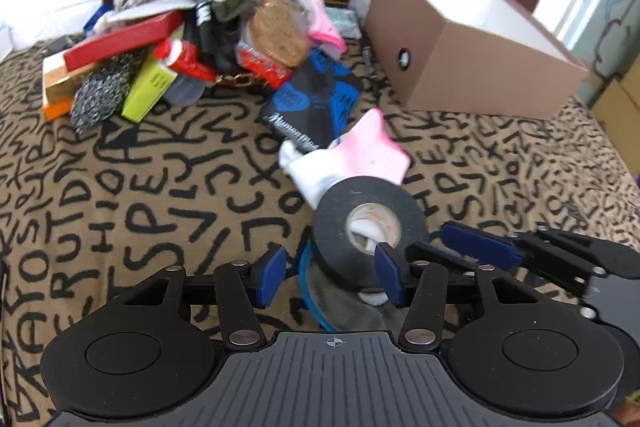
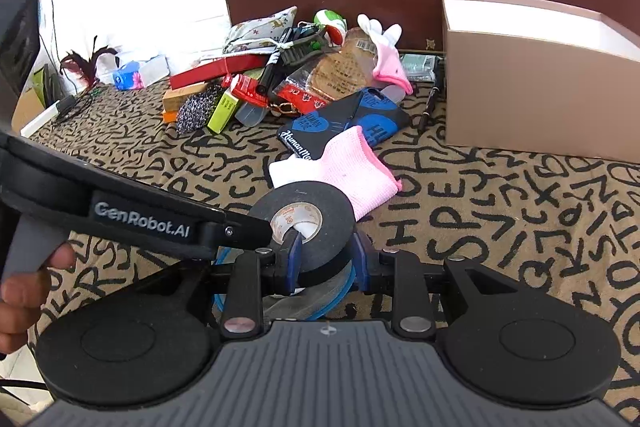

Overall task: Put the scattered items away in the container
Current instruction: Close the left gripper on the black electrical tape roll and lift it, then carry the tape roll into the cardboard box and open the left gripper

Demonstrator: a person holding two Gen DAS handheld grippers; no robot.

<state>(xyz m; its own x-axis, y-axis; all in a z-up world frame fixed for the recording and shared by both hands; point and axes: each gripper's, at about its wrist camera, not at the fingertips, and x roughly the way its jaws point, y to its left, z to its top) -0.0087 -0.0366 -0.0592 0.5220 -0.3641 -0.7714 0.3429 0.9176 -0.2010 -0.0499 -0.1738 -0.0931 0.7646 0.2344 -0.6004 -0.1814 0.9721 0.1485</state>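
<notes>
- Tan blanket (image 1: 120, 211) with black lettering is covering the surface.
- Brown cardboard box (image 1: 460, 67) is standing open, far right.
- Black tape roll (image 2: 308, 223) is lying on a pink-white sock (image 2: 356, 171).
- Right gripper (image 2: 326, 259) is clamping the roll's wall.
- Left gripper (image 1: 330, 277) is standing apart, unclamped.

One tape roll (image 1: 368, 227), one box (image 1: 460, 59), two pink-and-white gloves (image 1: 356, 155).

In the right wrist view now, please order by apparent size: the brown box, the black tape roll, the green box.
1. brown box
2. black tape roll, though nearness to the camera enlarges it
3. green box
</notes>
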